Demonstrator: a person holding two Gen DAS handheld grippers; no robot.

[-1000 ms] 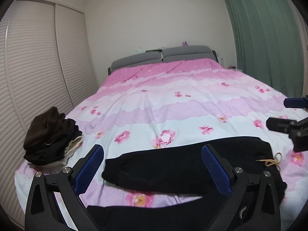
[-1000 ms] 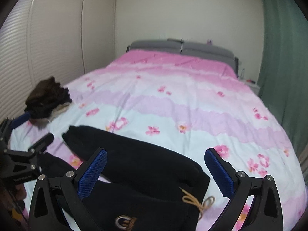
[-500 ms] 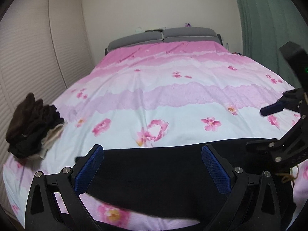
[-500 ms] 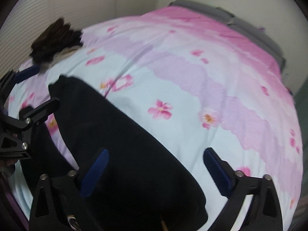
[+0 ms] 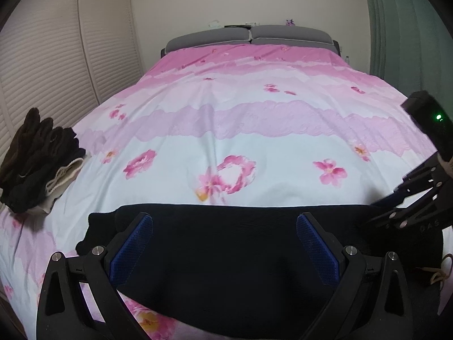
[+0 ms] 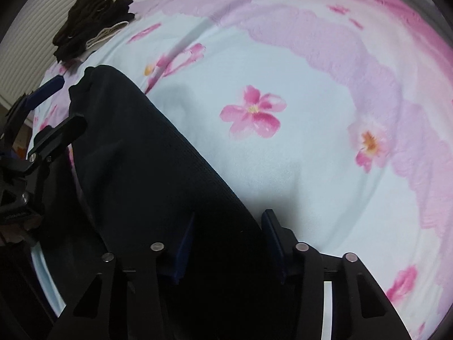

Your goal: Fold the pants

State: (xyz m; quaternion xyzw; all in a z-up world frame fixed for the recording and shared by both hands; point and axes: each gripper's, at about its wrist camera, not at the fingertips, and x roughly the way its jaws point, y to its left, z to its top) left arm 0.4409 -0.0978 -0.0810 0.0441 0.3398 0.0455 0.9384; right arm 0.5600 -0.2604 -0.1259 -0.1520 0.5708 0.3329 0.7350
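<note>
Currently my right gripper [image 6: 226,243] pinches the black knit pants [image 5: 226,243] edge, lower frame on the pink floral bedspread [image 5: 226,130]; left gripper [image 5: 223,243] gapes wide, so one-sided lifting may skew the fold.

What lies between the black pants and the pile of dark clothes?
Only bare flowered bedspread separates the pants from the clothes pile, clearest in the left wrist view.

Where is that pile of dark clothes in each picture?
Left wrist view: the pile of dark clothes sits at the left edge, on the bed's left side.
Right wrist view: the pile is at the top left.
Shared landmark: the black pants lie nearer the camera than the pile in both.
</note>
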